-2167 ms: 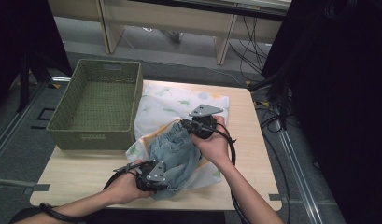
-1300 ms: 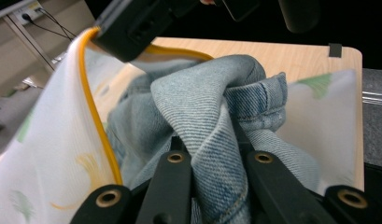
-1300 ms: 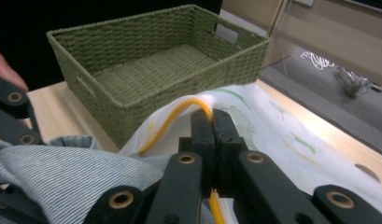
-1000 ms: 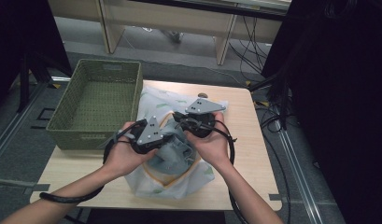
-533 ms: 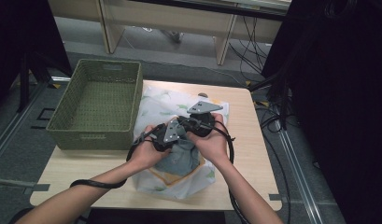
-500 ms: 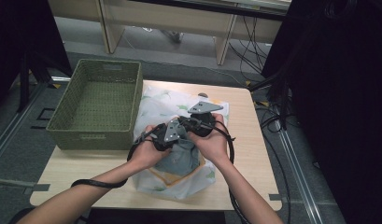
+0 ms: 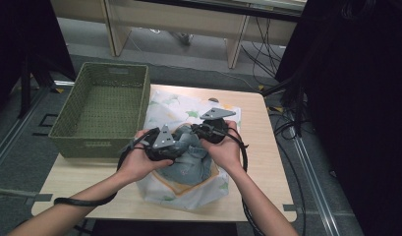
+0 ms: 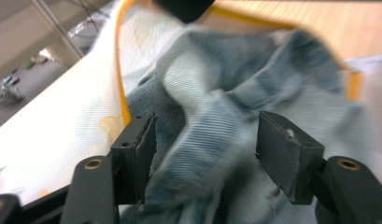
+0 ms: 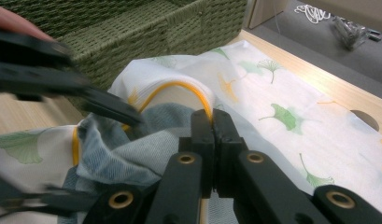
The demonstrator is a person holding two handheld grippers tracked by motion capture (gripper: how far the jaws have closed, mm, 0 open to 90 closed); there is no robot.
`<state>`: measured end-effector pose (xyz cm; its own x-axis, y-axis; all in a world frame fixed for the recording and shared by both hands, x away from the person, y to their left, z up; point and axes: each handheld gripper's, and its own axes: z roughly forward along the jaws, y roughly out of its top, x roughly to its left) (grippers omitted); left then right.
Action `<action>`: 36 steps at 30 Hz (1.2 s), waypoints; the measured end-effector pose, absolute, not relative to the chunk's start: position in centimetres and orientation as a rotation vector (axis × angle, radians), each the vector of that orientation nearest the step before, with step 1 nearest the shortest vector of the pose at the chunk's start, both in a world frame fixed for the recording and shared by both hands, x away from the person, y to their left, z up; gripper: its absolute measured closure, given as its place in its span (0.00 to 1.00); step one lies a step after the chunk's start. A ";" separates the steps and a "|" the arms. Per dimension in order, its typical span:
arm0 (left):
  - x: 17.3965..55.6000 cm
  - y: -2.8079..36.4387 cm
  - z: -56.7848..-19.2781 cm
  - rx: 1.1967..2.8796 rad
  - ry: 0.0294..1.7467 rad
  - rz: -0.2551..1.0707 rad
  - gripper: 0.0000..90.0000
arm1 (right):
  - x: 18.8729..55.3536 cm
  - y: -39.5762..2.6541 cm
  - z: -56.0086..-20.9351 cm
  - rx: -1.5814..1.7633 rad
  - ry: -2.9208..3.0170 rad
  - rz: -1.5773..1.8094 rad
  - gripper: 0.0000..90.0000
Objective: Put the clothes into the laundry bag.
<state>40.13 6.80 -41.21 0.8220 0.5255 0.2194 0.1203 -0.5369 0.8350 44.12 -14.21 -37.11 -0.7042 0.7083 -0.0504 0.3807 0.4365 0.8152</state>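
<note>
Right gripper [image 9: 212, 122] – jaws clamped together on yellow-trimmed rim of white leaf-print fabric bag [image 7: 175, 105], holding its mouth up. Left gripper [image 8: 205, 142] – jaws have just been opening, now stand apart astride crumpled blue denim garment [image 8: 235, 116], pads not pressing. Garment sits in bag's mouth at middle of light wooden table [image 7: 267, 137], green woven basket [image 7: 102, 115] just beside bag.

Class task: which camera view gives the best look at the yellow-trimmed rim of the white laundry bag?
The right gripper view: the yellow rim arches close up, and the right gripper is shut on it. The left gripper view shows a blurred stretch of the rim beside the denim garment. In the high view it is small and partly hidden by the hands.
</note>
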 end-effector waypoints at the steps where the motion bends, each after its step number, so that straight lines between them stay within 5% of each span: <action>1: 39.6 7.1 -40.9 2.101 0.439 0.581 0.40 | 44.1 -14.2 -37.1 0.922 2.306 1.162 1.00; 7: 36.5 7.2 -40.9 2.122 0.340 0.566 0.36 | 44.0 -14.0 -37.1 0.950 2.306 1.163 1.00; 9: 36.2 7.0 -41.1 2.116 0.350 0.690 0.35 | 44.1 -14.0 -37.2 0.922 2.309 1.160 1.00; 11: 36.0 6.2 -42.1 2.176 0.276 0.559 0.34 | 44.0 -14.0 -37.2 0.926 2.310 1.160 1.00; 30: 38.6 2.6 -47.5 2.398 0.099 0.552 0.19 | 43.9 -13.7 -37.5 0.908 2.345 1.147 1.00; 33: 38.9 2.2 -47.8 2.442 0.059 0.573 0.19 | 43.8 -13.6 -37.6 0.918 2.353 1.143 1.00; 36: 39.2 2.0 -47.9 2.458 0.055 0.596 0.32 | 43.8 -13.6 -37.7 0.911 2.358 1.144 1.00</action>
<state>39.24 2.03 -47.89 0.8983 0.1736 0.4036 -0.0971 -0.8175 0.5677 43.84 -13.57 -37.66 -0.7250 0.6874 -0.0429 0.3917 0.4629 0.7952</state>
